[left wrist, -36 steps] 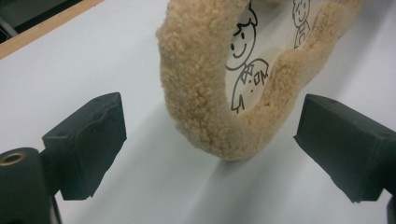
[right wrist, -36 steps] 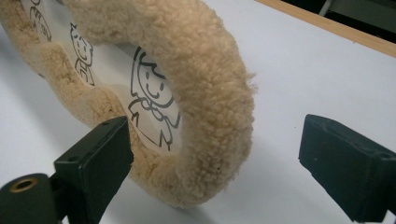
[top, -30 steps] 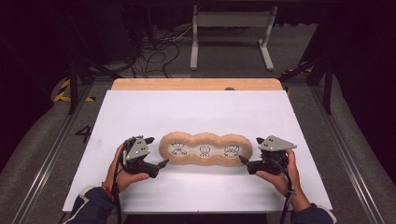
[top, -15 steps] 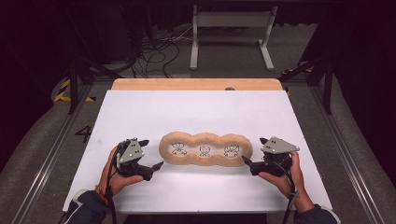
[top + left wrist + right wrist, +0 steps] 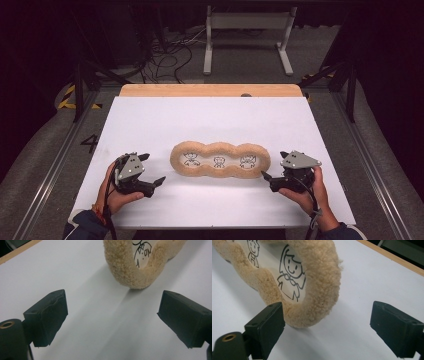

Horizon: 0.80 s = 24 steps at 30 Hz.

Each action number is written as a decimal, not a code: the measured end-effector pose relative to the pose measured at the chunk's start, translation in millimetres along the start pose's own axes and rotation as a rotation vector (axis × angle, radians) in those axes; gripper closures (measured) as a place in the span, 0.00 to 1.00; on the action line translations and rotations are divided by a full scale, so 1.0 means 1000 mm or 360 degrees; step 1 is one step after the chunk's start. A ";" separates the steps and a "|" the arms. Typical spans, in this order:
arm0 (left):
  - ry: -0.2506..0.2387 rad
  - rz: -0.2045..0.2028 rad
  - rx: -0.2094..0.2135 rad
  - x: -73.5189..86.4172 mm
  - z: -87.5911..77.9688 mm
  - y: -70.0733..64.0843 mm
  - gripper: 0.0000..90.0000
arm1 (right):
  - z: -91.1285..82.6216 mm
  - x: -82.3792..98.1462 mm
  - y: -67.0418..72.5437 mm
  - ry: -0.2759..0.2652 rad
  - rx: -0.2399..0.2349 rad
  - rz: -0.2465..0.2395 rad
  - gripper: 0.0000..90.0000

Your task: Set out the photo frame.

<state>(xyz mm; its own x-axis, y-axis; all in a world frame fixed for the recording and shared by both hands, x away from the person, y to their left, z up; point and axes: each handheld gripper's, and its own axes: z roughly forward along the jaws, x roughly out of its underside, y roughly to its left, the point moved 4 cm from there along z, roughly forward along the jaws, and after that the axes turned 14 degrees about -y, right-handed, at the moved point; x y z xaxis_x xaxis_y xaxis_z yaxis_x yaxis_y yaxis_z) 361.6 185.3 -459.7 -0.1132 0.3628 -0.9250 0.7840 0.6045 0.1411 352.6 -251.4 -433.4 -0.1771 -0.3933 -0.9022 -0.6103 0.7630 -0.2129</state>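
Two grippers flanked a fleecy tray on the white table.

The tan fleecy tray [image 5: 220,160] with its three drawn figures lay mid-table [image 5: 210,120]. The left gripper [image 5: 154,181] sat apart from the tray's left end, jaws spread wide and empty. The right gripper [image 5: 265,176] sat just beside the right end, jaws likewise wide, holding nothing.

Fleecy tan tray [image 5: 220,161] with three scalloped hollows, each white floor printed with a black line-drawn cartoon figure, lying flat lengthwise, middle of the white table [image 5: 210,120], nearer its front edge, nothing inside
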 end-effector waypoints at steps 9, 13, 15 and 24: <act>0.0006 0.0006 -0.0007 0.006 -0.008 0.002 0.10 | -0.006 0.006 0.000 0.0003 0.0013 0.0002 0.13; 0.0011 0.0010 -0.0015 0.008 -0.011 0.003 0.10 | -0.008 0.006 0.000 -0.0001 0.0013 -0.0003 0.13; 0.0011 0.0006 -0.0028 0.010 -0.016 0.004 0.10 | -0.009 0.006 0.001 -0.0007 0.0011 -0.0005 0.13; 0.0025 -0.0005 -0.0053 0.018 -0.025 0.008 0.10 | -0.012 0.011 0.005 -0.0002 -0.0006 -0.0008 0.13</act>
<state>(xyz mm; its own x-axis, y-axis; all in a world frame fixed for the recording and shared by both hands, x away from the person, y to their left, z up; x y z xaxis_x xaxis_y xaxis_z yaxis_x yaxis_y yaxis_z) 350.3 214.3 -466.8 -0.1254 0.3721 -0.9197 0.7628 0.6289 0.1505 338.1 -258.5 -439.5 -0.1731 -0.3965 -0.9016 -0.6142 0.7590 -0.2159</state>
